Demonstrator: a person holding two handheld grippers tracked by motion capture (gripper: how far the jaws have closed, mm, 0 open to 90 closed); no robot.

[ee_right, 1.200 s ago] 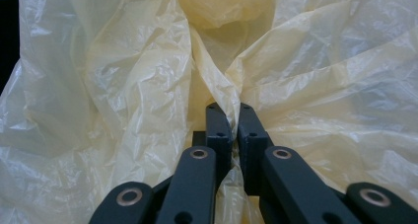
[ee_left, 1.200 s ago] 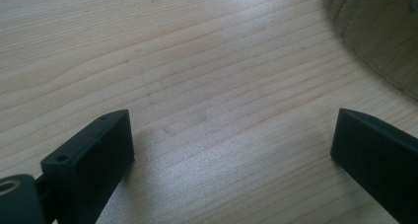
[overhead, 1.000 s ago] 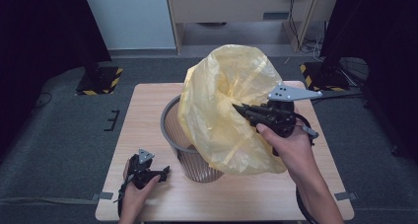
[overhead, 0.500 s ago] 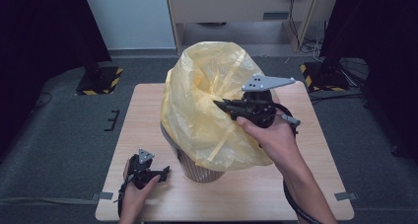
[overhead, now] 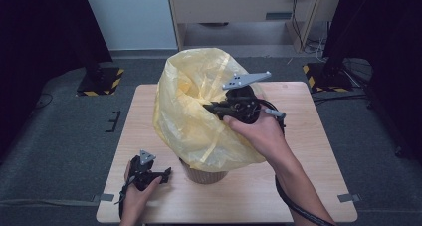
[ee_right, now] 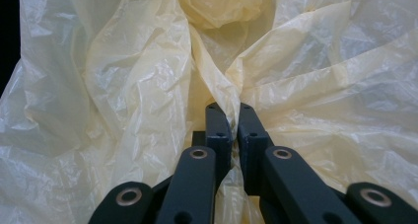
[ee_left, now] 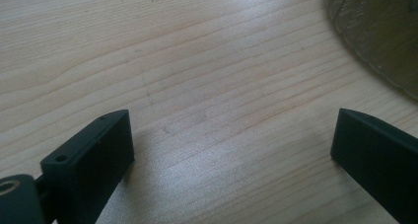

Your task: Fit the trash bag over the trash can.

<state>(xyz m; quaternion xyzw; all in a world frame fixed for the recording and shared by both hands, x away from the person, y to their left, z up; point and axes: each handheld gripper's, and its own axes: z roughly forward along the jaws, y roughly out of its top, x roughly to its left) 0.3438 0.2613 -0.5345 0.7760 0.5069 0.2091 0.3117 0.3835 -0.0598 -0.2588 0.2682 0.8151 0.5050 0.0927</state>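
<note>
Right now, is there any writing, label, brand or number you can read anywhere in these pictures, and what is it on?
None: there are no readable words, numbers or brand marks.
yellow plastic bag: plain, no print, also up close in the right gripper view.
bin: no label on the part that shows.
table: bare wood grain.
left gripper and right gripper: black, unmarked.
black-and-yellow stripes on the floor stands: a hazard pattern, no text.
</note>
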